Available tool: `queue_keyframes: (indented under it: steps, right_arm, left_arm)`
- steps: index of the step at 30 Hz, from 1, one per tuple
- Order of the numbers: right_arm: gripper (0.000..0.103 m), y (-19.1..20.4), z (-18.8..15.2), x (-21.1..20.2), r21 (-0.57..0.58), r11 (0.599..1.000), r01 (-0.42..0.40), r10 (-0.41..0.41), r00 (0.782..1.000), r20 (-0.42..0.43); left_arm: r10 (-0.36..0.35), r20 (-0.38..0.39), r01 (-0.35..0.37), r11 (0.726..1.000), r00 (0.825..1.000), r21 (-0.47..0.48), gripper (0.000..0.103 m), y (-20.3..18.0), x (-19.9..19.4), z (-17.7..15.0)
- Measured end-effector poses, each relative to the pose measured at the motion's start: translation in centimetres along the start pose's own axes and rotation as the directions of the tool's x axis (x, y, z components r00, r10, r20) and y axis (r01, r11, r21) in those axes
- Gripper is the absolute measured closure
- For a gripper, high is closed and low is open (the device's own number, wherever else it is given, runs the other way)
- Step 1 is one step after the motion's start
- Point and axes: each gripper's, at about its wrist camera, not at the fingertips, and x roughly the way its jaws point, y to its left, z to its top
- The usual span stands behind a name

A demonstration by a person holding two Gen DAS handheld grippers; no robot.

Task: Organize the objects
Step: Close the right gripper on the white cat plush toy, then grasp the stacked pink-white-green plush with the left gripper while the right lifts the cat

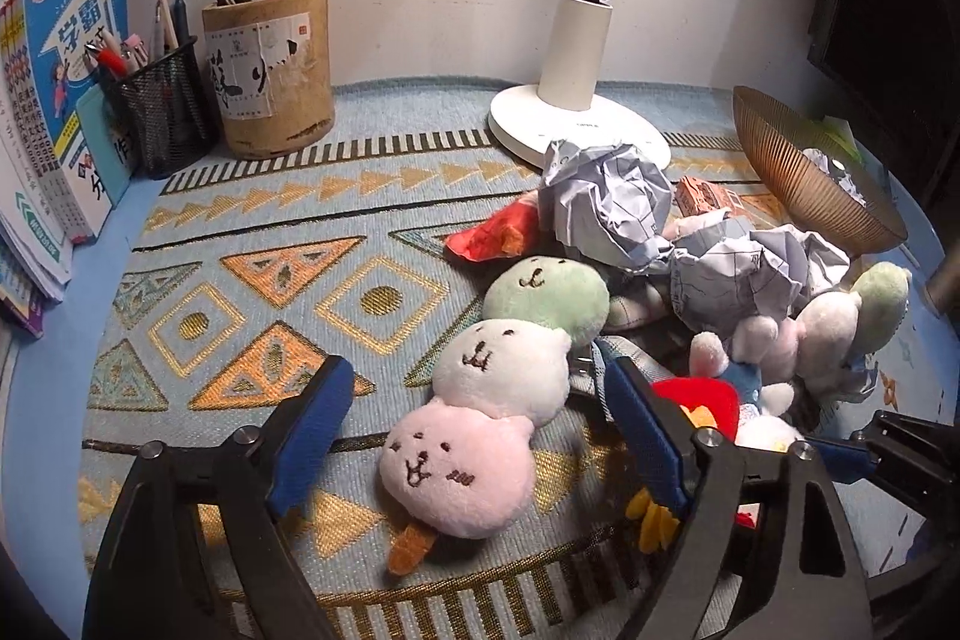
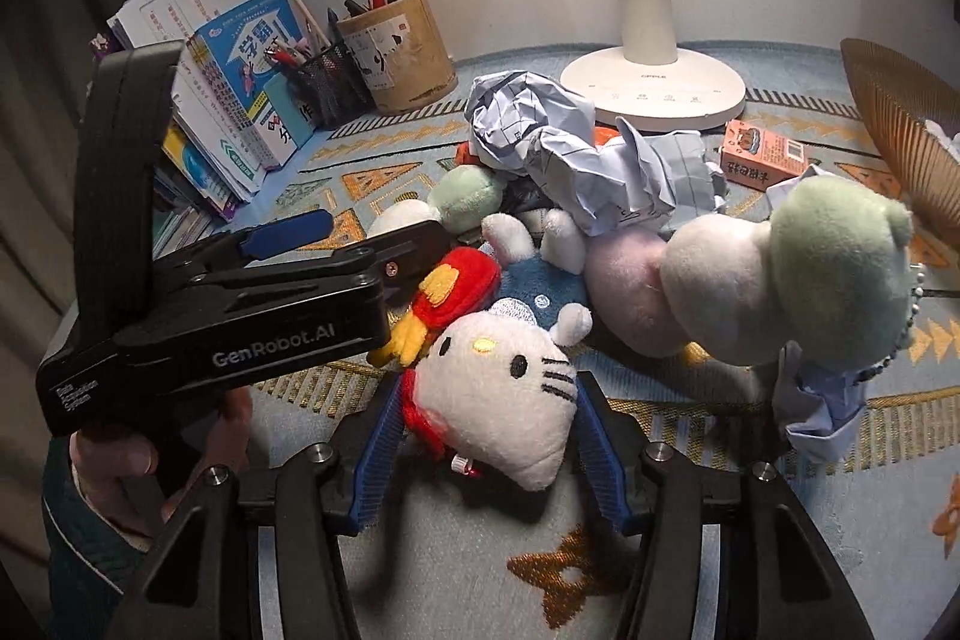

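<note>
Blue-padded right tongs (image 2: 492,436) angled down | clamping white cat plush (image 2: 498,388)

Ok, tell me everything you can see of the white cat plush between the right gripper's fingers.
The white cat plush is a soft, fuzzy toy with black stitched eyes and whiskers, a yellow nose and a red bow with yellow trim beside its ear. It wears blue, with short white limbs. It lies tilted on the patterned mat, body toward the pile, against the pastel dumpling plush. The right gripper has its blue pads pressed on both sides of the head.
</note>
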Motion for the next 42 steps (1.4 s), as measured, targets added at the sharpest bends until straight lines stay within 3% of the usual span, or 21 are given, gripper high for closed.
queue_keyframes:
  steps: [1,3,6,12,18,24,42]
  right_arm:
    - [0.049,0.0,-0.1,-0.3,-0.008,1.0,0.006,-0.006,1.0,0.007]
    - [0.049,0.0,-0.3,-0.8,-0.018,1.0,0.008,-0.007,1.0,0.015]
    - [0.049,-0.2,-0.4,-1.0,-0.015,1.0,-0.001,0.001,1.0,0.009]
    - [0.049,0.1,-1.1,-1.6,-0.037,0.998,-0.042,0.041,0.999,-0.01]
    - [0.049,1.2,-2.4,-3.4,-0.109,0.994,-0.014,0.012,1.0,-0.017]
    - [0.049,1.9,-3.4,-4.5,-0.13,0.989,0.066,-0.068,0.998,-0.011]
    - [0.049,2.9,-4.0,-9.8,-0.163,0.98,0.112,-0.095,0.99,0.106]
  left_arm:
    - [-0.008,-0.015,0.008,1.0,1.0,0.001,0.033,-0.1,0.3,-0.1]
    - [-0.02,-0.043,0.02,1.0,0.999,-0.002,0.051,-0.1,0.7,-0.2]
    - [-0.022,-0.04,0.021,1.0,0.999,-0.003,0.057,0.0,0.6,-0.3]
    - [0.046,0.032,-0.045,0.999,0.998,-0.02,0.058,-1.0,-2.6,-1.3]
    - [0.086,0.107,-0.077,0.993,0.991,-0.085,0.058,-2.3,-7.5,-2.8]
    - [0.106,0.115,-0.094,0.99,0.988,-0.101,0.058,-2.0,-9.3,-4.0]
    - [0.131,0.159,-0.122,0.99,0.979,-0.065,0.058,-5.7,-12.7,-4.4]
